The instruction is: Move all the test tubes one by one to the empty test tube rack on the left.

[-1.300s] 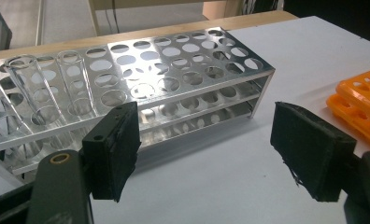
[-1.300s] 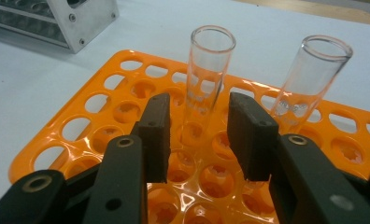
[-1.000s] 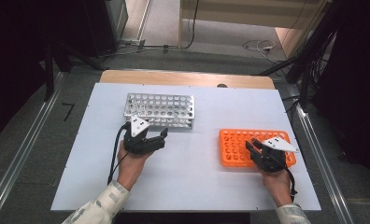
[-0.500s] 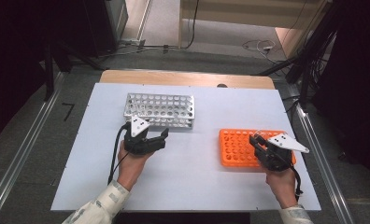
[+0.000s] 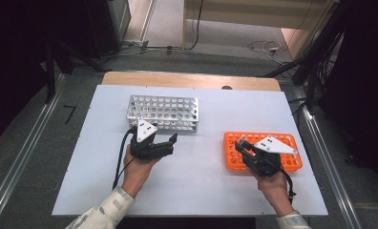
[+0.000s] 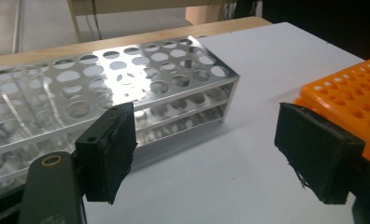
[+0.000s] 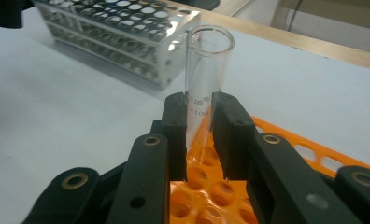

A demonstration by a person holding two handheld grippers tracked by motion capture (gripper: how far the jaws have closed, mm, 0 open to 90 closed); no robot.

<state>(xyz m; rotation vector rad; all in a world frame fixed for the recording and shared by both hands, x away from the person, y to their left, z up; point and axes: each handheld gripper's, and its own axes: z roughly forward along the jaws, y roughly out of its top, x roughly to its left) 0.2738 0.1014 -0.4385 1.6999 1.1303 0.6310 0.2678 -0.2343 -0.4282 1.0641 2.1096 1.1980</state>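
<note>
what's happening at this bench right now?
A person works with a handheld gripper in each hand. The right gripper is shut on a clear glass test tube, held over the near left corner of the orange rack. The left gripper is open and holds nothing, on the table just in front of the metal rack, which has a few clear tubes at its left end.

Metal rack (image 5: 163, 113) left (farther back) of plastic rack (image 5: 262, 151).

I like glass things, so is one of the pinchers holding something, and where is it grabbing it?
Yes. The right gripper pinches a clear glass tube partway down its side, over the orange rack. The left gripper is open and holds nothing.
</note>
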